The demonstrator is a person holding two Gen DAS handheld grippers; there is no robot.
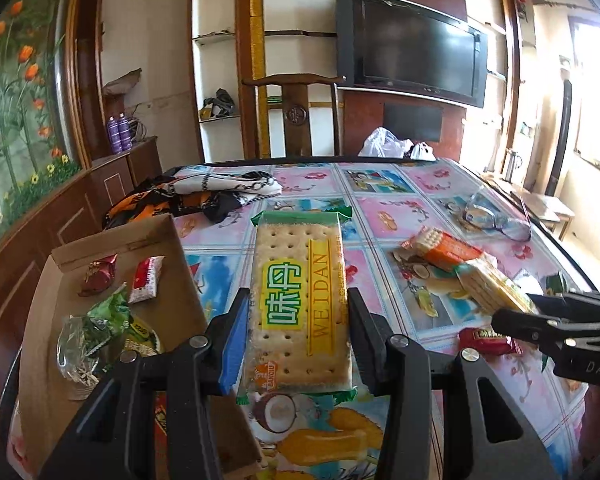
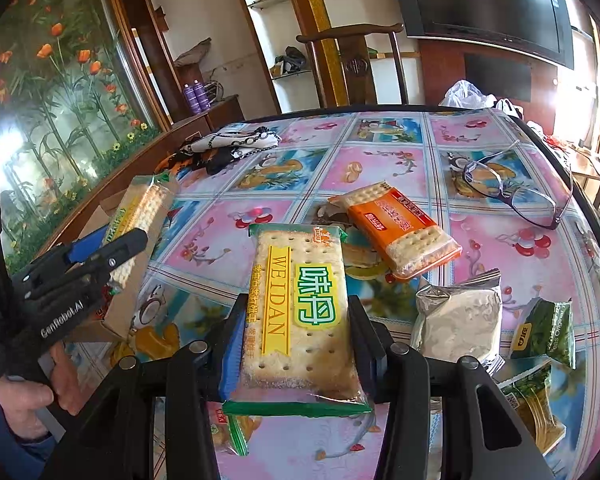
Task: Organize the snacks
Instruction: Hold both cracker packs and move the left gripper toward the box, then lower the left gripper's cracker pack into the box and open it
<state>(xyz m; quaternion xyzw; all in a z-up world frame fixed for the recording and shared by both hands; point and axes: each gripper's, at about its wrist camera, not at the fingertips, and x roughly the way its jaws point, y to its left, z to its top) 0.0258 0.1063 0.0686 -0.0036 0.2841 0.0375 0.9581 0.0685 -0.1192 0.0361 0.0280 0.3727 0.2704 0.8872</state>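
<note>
Two cracker packs are in the air at once, one per gripper. Far left in the left wrist view sits the cardboard box (image 1: 100, 280), lid folded back, w/ small wrapped sweets (image 1: 100, 274) and a green packet (image 1: 108, 316) already inside; likely the collection point, so snacks go there. Just right of it, the left gripper (image 1: 296, 340) pinches a Weidan cracker pack (image 1: 300, 300) across its short width, pads pressed on both long edges, pack pointing away from the camera and lifted off the table (image 1: 380, 184). Held flat like that prob. so it can slide into the box w/o tipping.

Moving right, an orange cracker pack (image 1: 444, 246) and another yellow pack lie loose on the flowered cloth, a red sweet (image 1: 488, 340) near them, glasses (image 1: 496, 220) further back. These look like the leftovers still to sort.

Rightmost, the right gripper (image 2: 296, 344) clamps a second Weidan pack (image 2: 304, 304) the same way, sides squeezed, pack raised above the cloth. Beside it a silver pouch (image 2: 460, 316) and green packets (image 2: 548, 332) rest on the table. Judging by layout, the right hand waits its turn while the left one, next to the box, unloads first.
</note>
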